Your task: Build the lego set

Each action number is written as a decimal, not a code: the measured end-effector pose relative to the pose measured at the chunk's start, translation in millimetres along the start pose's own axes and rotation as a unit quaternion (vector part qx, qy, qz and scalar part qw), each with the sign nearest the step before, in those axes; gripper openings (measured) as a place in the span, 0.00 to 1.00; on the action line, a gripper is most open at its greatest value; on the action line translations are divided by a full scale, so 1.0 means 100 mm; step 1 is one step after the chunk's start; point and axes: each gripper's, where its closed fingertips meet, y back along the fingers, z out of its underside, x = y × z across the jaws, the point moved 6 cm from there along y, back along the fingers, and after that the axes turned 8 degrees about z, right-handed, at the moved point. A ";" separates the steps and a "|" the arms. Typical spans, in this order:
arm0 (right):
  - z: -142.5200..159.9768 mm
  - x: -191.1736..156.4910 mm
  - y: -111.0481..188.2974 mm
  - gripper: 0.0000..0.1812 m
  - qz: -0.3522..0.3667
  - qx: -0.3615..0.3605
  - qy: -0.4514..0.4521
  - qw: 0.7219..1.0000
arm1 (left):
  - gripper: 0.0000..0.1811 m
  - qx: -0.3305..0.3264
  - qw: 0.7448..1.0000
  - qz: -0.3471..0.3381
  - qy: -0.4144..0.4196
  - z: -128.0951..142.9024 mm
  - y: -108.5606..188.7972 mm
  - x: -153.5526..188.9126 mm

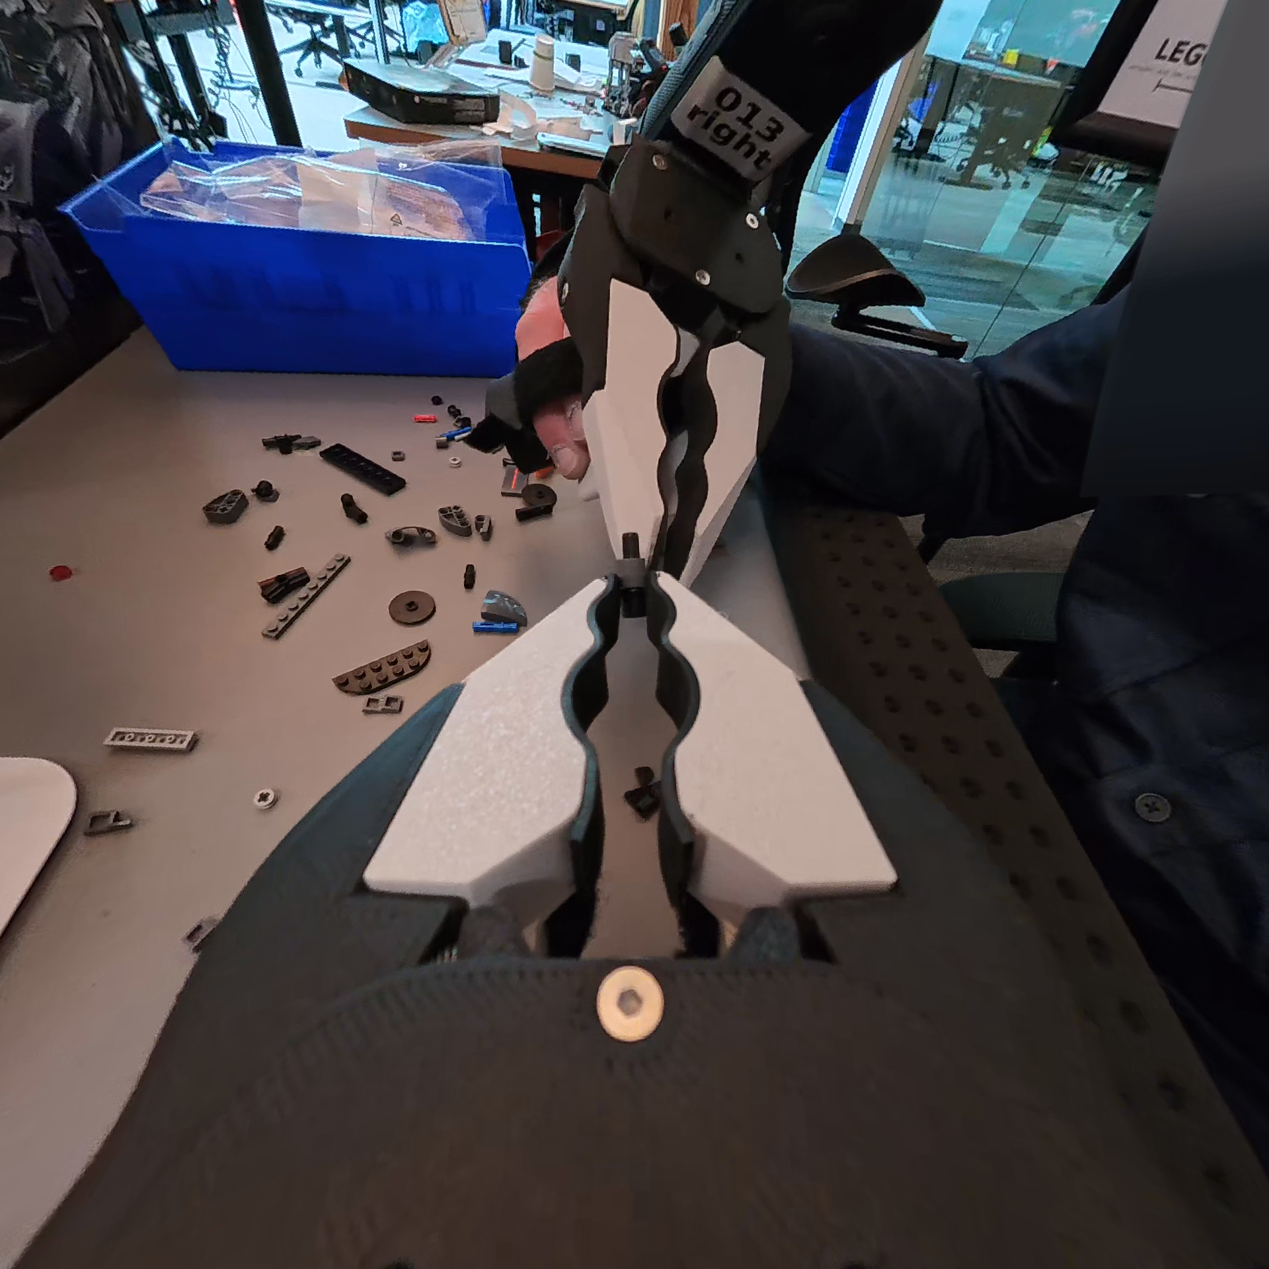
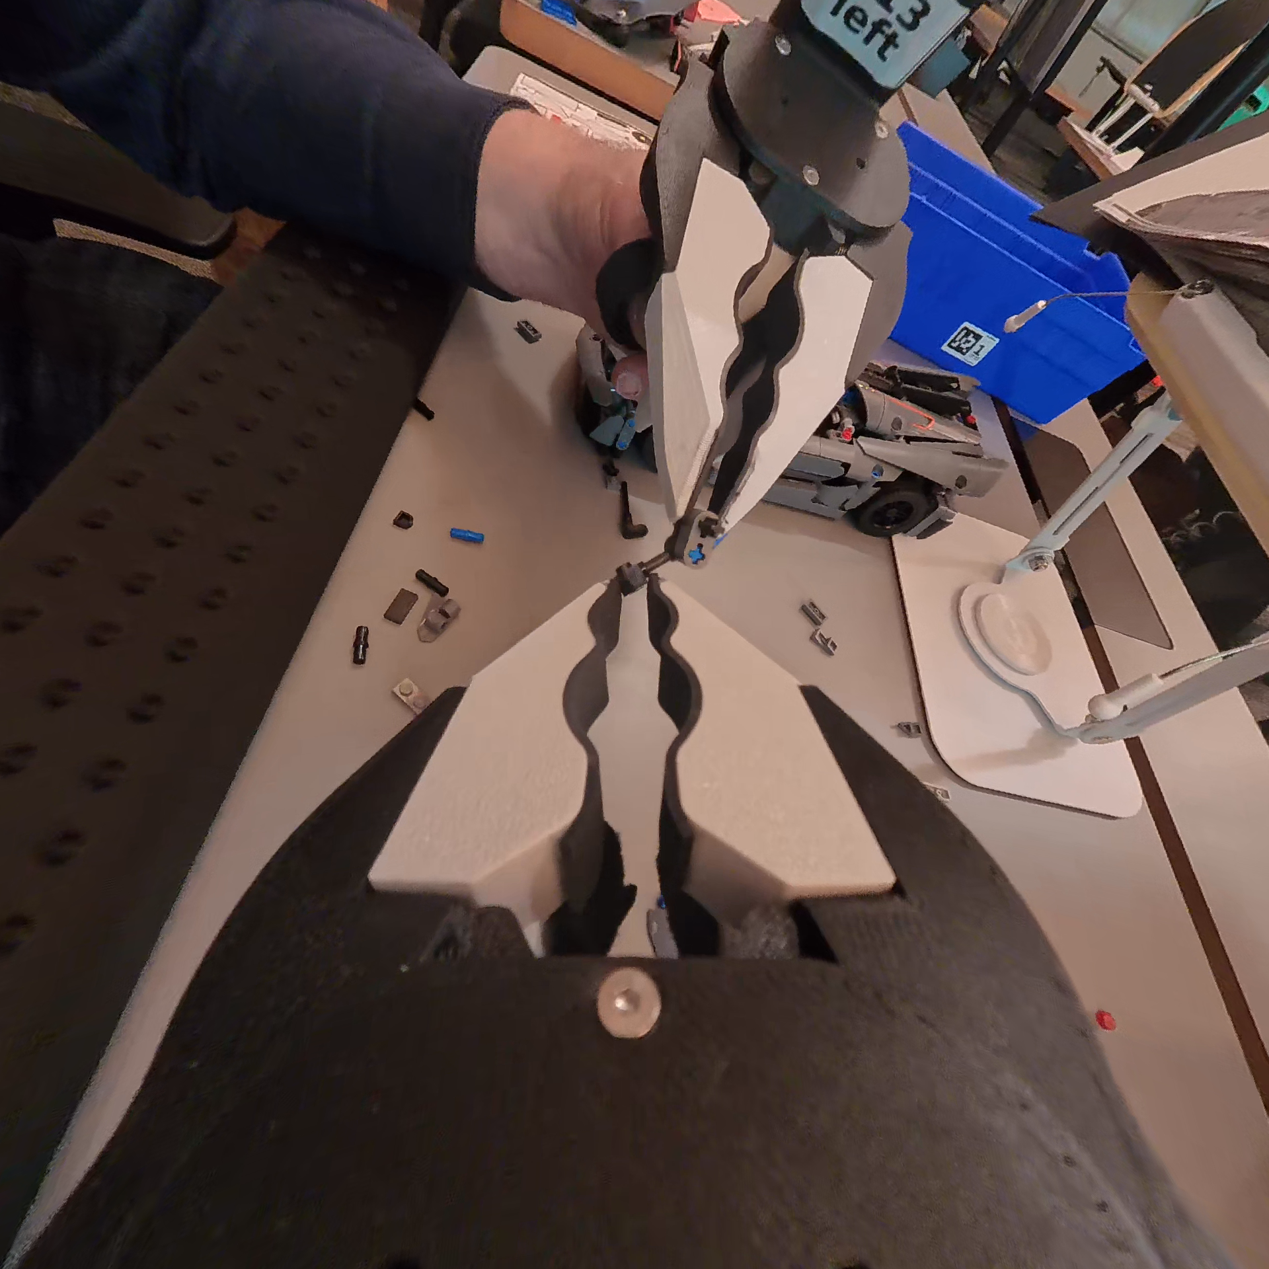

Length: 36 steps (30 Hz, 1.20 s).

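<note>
Left gripper [image 1: 632, 584] pinching half-hidden small piece [image 1: 630, 573], right gripper [image 2: 635, 584] meeting it

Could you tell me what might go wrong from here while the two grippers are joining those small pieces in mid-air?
1. The left gripper pinches the small grey connector only at its fingertips, so pushing could twist it loose.
2. The right gripper grips the black pin just as narrowly; a slight misalignment may pop it out.
3. Either part, if dropped, could get lost among the loose pieces on the table.
</note>
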 end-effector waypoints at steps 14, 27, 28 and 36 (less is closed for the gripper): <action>-0.03 0.04 0.05 0.03 -0.014 0.039 -0.038 0.998 | 0.03 0.030 0.999 -0.009 -0.025 -0.06 0.00 0.03; -0.04 0.09 0.07 0.02 -0.015 0.064 -0.066 0.996 | 0.03 0.050 0.997 -0.031 -0.048 -0.12 0.01 0.05; -0.05 0.09 0.07 0.03 -0.014 0.066 -0.067 0.995 | 0.03 0.051 0.997 -0.033 -0.049 -0.13 0.01 0.05; -0.06 0.10 0.07 0.03 -0.011 0.077 -0.075 0.994 | 0.03 0.060 0.996 -0.041 -0.053 -0.15 0.01 0.06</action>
